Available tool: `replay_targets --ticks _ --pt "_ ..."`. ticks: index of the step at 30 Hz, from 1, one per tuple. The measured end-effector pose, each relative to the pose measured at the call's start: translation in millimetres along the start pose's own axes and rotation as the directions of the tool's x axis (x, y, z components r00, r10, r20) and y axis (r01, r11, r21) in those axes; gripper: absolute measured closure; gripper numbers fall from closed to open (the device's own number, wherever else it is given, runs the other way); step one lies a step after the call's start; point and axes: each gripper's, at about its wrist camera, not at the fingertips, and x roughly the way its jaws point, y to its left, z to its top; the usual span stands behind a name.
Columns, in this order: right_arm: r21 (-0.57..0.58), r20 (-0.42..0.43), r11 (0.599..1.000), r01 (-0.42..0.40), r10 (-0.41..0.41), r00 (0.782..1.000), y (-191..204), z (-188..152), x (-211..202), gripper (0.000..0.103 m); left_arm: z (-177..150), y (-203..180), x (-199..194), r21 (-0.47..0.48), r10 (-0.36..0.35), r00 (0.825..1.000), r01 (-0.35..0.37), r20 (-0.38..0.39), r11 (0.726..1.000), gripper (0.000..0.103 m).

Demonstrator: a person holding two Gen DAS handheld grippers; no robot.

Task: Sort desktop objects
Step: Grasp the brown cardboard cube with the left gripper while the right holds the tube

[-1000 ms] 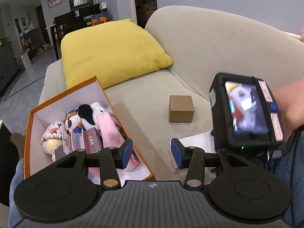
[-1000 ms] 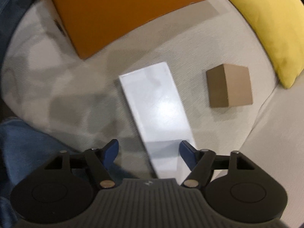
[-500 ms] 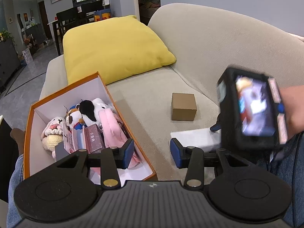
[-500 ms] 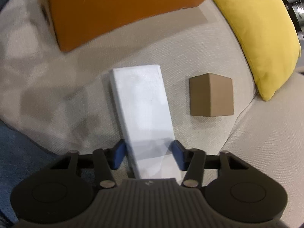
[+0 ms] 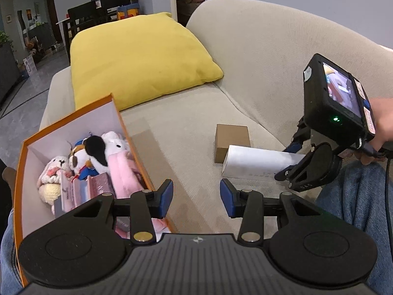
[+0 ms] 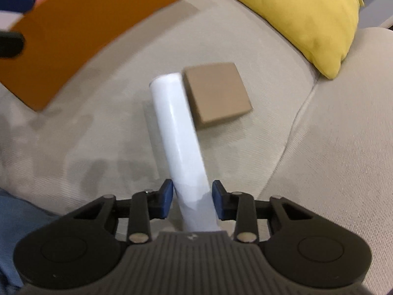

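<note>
A long white box [image 6: 179, 132] is between the blue pads of my right gripper [image 6: 192, 199], whose jaws are closing and press on its near end. The box hangs tilted above the sofa seat, as the left wrist view shows [image 5: 255, 163]. A small brown cardboard box [image 6: 217, 93] lies on the seat just beyond its far end. My left gripper [image 5: 195, 198] stands open with nothing between its fingers, beside the orange box [image 5: 73, 120] that holds plush toys [image 5: 95, 152] and pink packets.
A yellow cushion [image 5: 137, 59] leans at the far end of the beige sofa [image 5: 258, 56]. A person's jeans-clad leg [image 5: 363, 196] is at the right, and a hand [image 5: 380, 120] holds the right gripper. Dining furniture stands far behind.
The right gripper's jaws narrowed onto the white box and raised it off the seat, turning it onto its edge. The left gripper drifted slightly and stayed open.
</note>
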Motion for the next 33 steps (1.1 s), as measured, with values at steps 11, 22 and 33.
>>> replay_targets --ticks 11,22,33 --pt "-0.01 0.032 0.995 -0.098 0.098 0.995 -5 -13 -25 0.073 28 -11 30 0.024 -0.021 0.998 0.023 -0.051 0.999 0.053" --pt "0.133 0.113 0.99 -0.044 0.029 0.993 -52 -20 -81 0.073 65 -18 59 -0.023 -0.067 0.994 0.066 -0.087 0.998 0.053" --pt "0.275 0.094 0.961 -0.033 0.008 0.996 -101 -3 -38 0.073 82 -13 128 -0.26 -0.137 0.969 0.081 -0.207 0.962 0.044"
